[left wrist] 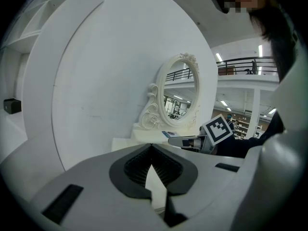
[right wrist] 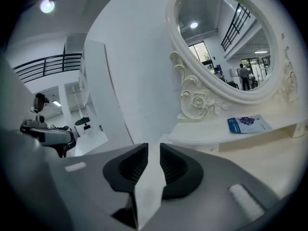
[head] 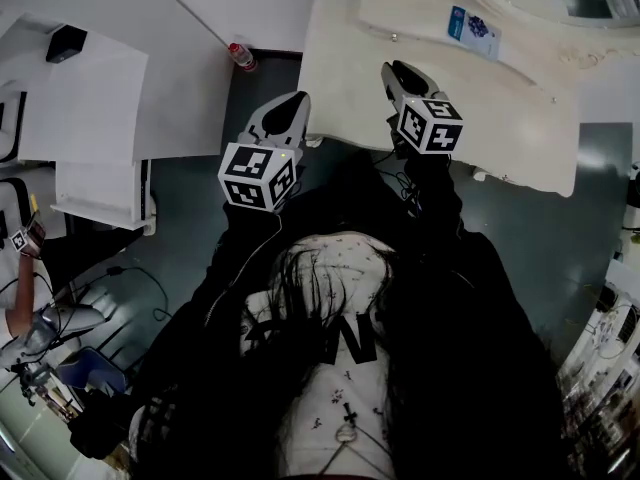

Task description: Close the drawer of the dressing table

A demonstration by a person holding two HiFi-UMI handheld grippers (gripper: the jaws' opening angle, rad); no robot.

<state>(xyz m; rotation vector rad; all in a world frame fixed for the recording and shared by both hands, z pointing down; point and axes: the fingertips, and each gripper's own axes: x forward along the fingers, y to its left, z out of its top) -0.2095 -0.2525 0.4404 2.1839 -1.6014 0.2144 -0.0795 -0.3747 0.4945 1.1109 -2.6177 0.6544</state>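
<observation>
Left hand-held gripper (head: 296,100) hangs over the dark floor (head: 520,208), just off the front edge of the cream dressing-table bench (head: 340,58), its jaws together at the tips with nothing between them. Right hand-held gripper (head: 392,68) reaches over the bench top, jaws a narrow slit apart and empty, pointing towards the oval mirror (right wrist: 221,37) and the blue packet (head: 472,28) on the raised shelf below it. The drawer's front shows in no view, so I can't tell how it stands.
</observation>
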